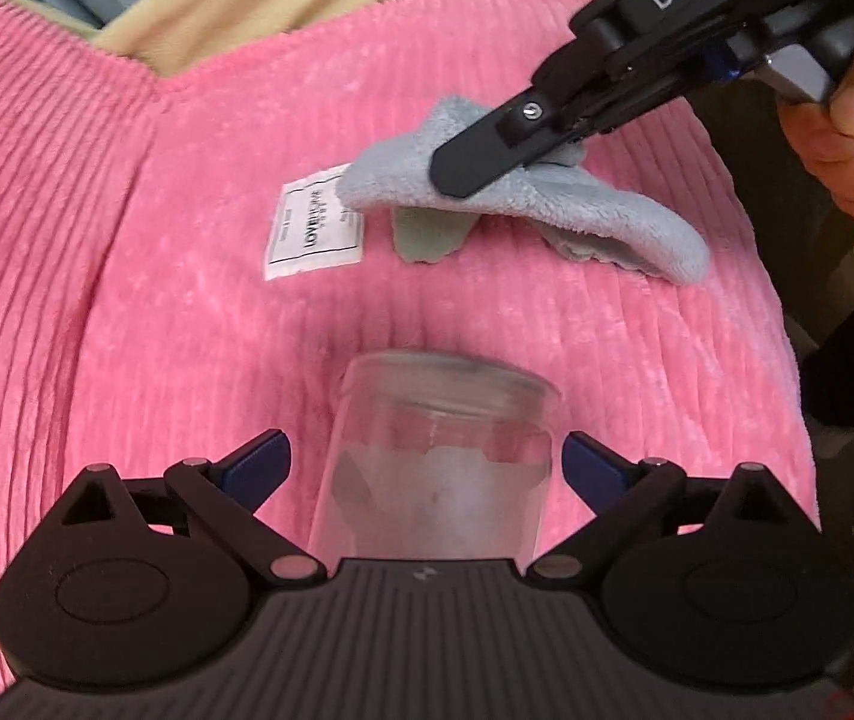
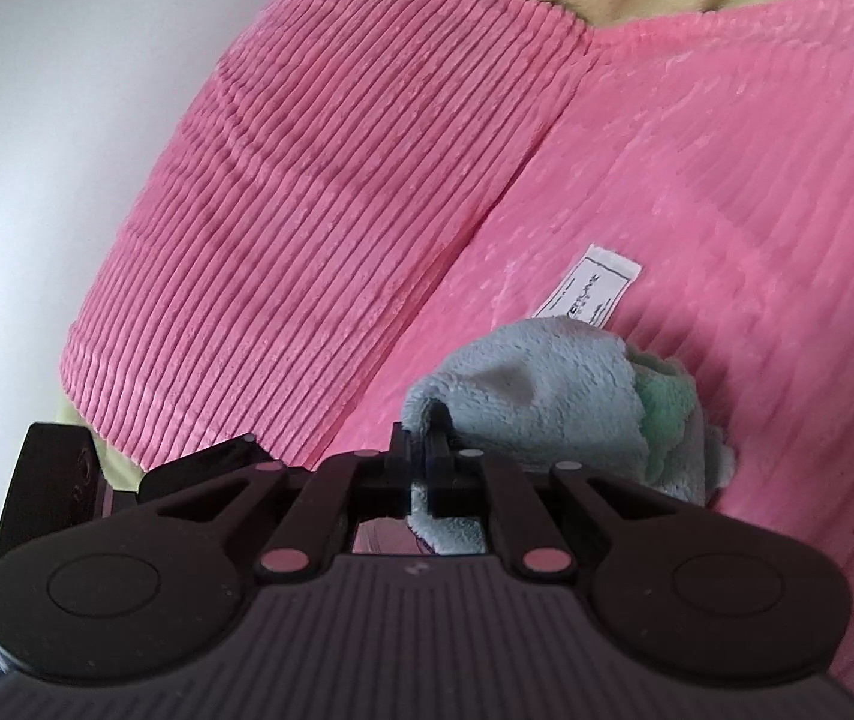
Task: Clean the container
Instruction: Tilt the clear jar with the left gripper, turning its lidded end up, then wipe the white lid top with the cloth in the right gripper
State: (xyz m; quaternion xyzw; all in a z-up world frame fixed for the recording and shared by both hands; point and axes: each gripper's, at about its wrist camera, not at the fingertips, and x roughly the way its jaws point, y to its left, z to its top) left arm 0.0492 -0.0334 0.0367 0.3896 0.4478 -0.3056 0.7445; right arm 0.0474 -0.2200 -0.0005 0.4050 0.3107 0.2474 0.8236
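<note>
The left claw (image 1: 427, 468) stands wide around the clear glass container (image 1: 436, 456) at six o'clock on the pink corduroy cushion (image 1: 127, 300), pads apart from the glass. At one o'clock, the right claw (image 1: 475, 174) pinches the blue cloth (image 1: 577, 210).

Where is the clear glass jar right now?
In the left wrist view, the glass jar sits low in the middle on the pink ribbed cushion, between the open fingers of the left hand-held gripper, with the grey-blue cloth beyond it.

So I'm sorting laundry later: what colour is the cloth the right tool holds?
Light blue-grey cloth, with some green showing underneath; clearest in the right wrist view.
</note>
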